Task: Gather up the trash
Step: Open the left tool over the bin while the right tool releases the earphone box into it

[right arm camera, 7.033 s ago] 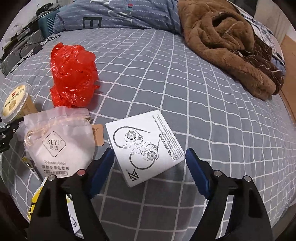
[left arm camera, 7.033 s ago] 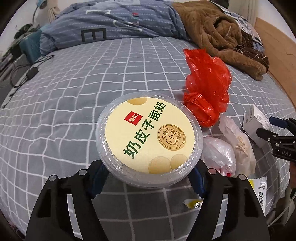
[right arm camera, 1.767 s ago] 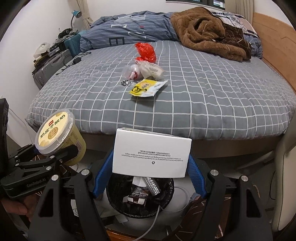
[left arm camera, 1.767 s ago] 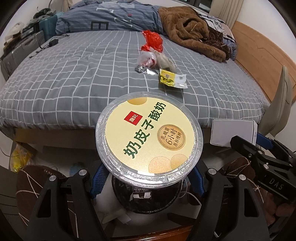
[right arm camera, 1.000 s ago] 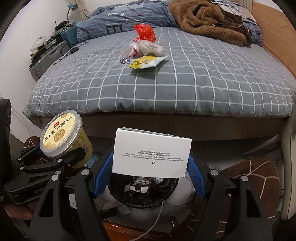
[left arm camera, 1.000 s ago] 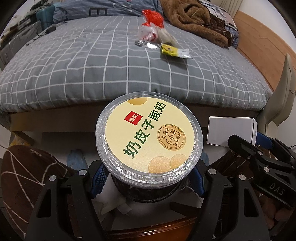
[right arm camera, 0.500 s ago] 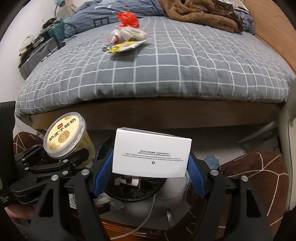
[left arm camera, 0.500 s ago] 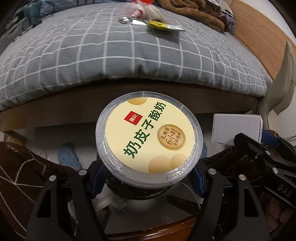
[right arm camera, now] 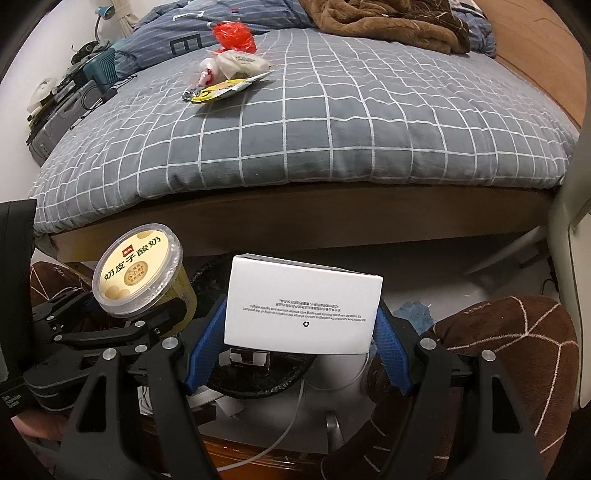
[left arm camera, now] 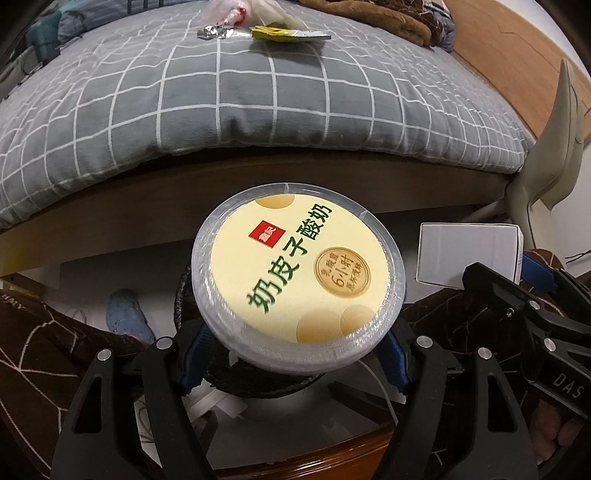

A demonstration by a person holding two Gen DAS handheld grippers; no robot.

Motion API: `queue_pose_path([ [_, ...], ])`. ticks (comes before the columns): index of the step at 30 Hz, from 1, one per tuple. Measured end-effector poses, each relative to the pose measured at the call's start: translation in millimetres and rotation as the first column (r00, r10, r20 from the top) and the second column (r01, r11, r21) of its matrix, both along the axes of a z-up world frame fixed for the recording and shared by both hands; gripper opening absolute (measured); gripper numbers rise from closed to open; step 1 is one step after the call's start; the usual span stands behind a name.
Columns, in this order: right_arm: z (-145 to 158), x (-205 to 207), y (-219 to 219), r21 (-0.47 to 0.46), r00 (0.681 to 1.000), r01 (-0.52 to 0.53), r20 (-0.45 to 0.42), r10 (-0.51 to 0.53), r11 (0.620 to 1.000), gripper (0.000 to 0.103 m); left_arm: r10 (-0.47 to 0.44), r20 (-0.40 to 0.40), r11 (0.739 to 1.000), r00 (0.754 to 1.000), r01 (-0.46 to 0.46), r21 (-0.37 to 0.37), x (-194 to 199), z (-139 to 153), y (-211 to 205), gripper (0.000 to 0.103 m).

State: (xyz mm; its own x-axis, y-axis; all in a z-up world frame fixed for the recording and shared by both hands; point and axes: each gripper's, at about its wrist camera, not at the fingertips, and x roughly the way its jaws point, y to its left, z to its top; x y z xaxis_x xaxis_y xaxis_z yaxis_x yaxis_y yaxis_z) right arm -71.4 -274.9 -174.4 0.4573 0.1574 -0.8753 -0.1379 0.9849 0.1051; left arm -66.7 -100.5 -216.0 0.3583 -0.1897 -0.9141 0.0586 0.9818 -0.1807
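Observation:
My left gripper is shut on a yellow yogurt cup with a clear lid, held above a black bin on the floor. My right gripper is shut on a white cardboard box, held over the same bin, which has wrappers inside. The cup and left gripper show at the left of the right wrist view. On the bed lie a yellow wrapper, a white pouch and a red plastic bag.
The grey checked bed with a wooden frame stands just behind the bin. A brown fleece jacket lies at the bed's far side. Brown patterned trouser legs flank the bin. A chair is at right.
Both grippers have sunk lower toward the floor and the bin, with the cup and box still held. The bed now rises higher in both views.

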Motion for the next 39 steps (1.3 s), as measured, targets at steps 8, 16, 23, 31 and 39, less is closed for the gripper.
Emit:
queue_pose_path([
  [8, -1.8, 3.5, 10.7, 0.0, 1.0, -0.024, 0.003, 0.024, 1.0, 0.071, 0.032, 0.011, 0.999, 0.999, -0.032, 0.029, -3.4, 2.5, 11.2, 0.094],
  [16, -7.0, 12.0, 31.8, 0.002, 0.998, -0.065, -0.008, 0.065, 0.998, 0.071, 0.108, 0.025, 0.993, 0.994, -0.109, 0.055, -7.3, 5.3, 42.3, 0.097],
  [23, -13.6, 19.7, 54.8, -0.008, 0.994, -0.109, -0.024, 0.109, 0.994, 0.071, 0.154, 0.033, 0.985, 0.988, -0.156, 0.078, -6.0, 8.6, 63.1, 0.097],
  [31, -18.5, 26.6, 83.5, -0.024, 0.988, -0.149, -0.036, 0.148, 0.989, 0.071, 0.199, 0.036, 0.976, 0.979, -0.201, 0.089, -14.7, 8.4, 94.0, 0.097],
  [39, -24.3, 29.7, 114.8, -0.037, 0.978, -0.201, -0.054, 0.199, 0.979, 0.071, 0.25, 0.034, 0.965, 0.968, -0.252, 0.074, -20.8, 9.1, 121.9, 0.097],
])
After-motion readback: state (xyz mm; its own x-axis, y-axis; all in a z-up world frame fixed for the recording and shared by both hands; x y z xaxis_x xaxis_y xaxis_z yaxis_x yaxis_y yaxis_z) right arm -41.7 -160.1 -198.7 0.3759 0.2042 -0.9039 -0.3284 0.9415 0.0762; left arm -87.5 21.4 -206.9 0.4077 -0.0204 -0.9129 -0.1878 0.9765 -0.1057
